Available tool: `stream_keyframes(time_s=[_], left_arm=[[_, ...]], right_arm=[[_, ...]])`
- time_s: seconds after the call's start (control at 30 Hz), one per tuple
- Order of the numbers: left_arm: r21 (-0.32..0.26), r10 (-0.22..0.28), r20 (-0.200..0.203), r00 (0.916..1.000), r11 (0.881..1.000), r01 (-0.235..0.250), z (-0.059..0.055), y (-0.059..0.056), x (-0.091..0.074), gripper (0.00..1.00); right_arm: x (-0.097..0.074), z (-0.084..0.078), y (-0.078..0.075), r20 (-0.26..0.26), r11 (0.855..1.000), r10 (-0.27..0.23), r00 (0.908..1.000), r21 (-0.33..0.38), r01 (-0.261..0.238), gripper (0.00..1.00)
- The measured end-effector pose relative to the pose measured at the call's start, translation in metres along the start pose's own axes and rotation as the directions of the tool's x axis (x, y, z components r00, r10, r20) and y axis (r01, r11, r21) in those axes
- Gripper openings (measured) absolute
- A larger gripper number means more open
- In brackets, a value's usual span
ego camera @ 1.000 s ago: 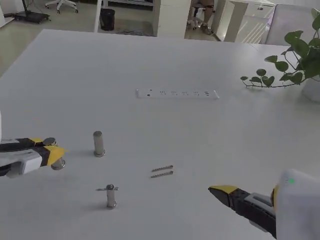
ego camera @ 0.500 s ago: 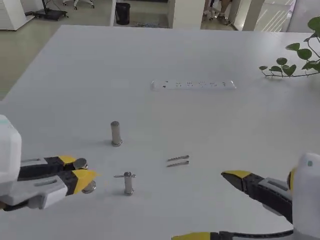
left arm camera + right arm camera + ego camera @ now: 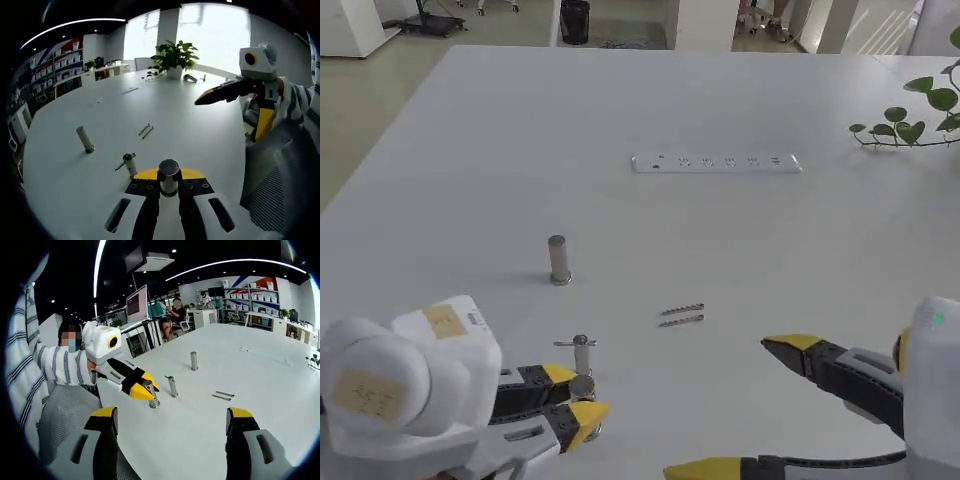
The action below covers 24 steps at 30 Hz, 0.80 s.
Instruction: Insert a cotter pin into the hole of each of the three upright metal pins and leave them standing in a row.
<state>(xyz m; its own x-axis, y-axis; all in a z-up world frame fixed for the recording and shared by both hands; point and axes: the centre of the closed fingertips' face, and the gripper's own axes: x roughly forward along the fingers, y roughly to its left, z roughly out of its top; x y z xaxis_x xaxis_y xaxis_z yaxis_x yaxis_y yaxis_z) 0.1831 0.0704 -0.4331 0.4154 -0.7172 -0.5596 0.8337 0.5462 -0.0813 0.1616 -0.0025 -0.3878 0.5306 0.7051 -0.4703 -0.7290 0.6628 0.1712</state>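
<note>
Left claw (image 3: pixel 582 395) closed on an upright metal pin (image 3: pixel 169 175), gripping it below the flat head; the jaws cover the lower shaft in the left gripper view, so I cannot tell if its base touches the desk (image 3: pixel 740 250). Just ahead of the left claw's tips stands the second pin (image 3: pixel 581 350) with a cotter pin (image 3: pixel 568 343) through its top, sticking out sideways. Further ahead of the same claw, well apart, the third pin (image 3: pixel 558 260) stands bare and upright. Two loose cotter pins (image 3: pixel 681 316) lie side by side on the desk between the two claws, ahead of the right claw's upper tip; nothing lies between them and either claw. Right claw (image 3: pixel 717 407) jaws spread wide, gripping nothing, above bare desk; its body is cut off at the frame edge in the head view. Far beyond both claws: a white power strip (image 3: pixel 717 162) lying flat, and a potted plant (image 3: pixel 920 105), partly cut off at the frame edge. Cotter pin detail is too small to resolve.
</note>
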Motion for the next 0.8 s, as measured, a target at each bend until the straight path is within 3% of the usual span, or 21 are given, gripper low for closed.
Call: stream_keyframes(time_s=[0.2,0.37,0.73,0.8], left_arm=[[0.002,0.017,0.016,0.9997,1.000,-0.017,0.000,0.000,0.009,0.09],[0.015,0.031,0.005,0.9995,0.999,-0.031,-0.005,0.000,0.014,0.09],[0.024,0.013,0.012,0.9998,1.000,-0.013,-0.013,-0.008,0.022,0.09],[0.000,0.006,-0.001,1.0000,1.000,-0.006,-0.016,-0.010,0.024,0.09]], right_arm=[[0.000,-0.003,0.001,-0.006,1.000,0.001,1.0000,0.003,-0.001,0.88],[0.000,-0.004,0.000,-0.008,1.000,-0.001,1.0000,0.007,0.001,0.88],[0.000,-0.007,0.001,-0.027,1.000,-0.001,0.9996,0.000,0.001,0.88],[0.000,-0.007,0.001,-0.028,1.000,0.001,0.9996,0.001,-0.001,0.88]])
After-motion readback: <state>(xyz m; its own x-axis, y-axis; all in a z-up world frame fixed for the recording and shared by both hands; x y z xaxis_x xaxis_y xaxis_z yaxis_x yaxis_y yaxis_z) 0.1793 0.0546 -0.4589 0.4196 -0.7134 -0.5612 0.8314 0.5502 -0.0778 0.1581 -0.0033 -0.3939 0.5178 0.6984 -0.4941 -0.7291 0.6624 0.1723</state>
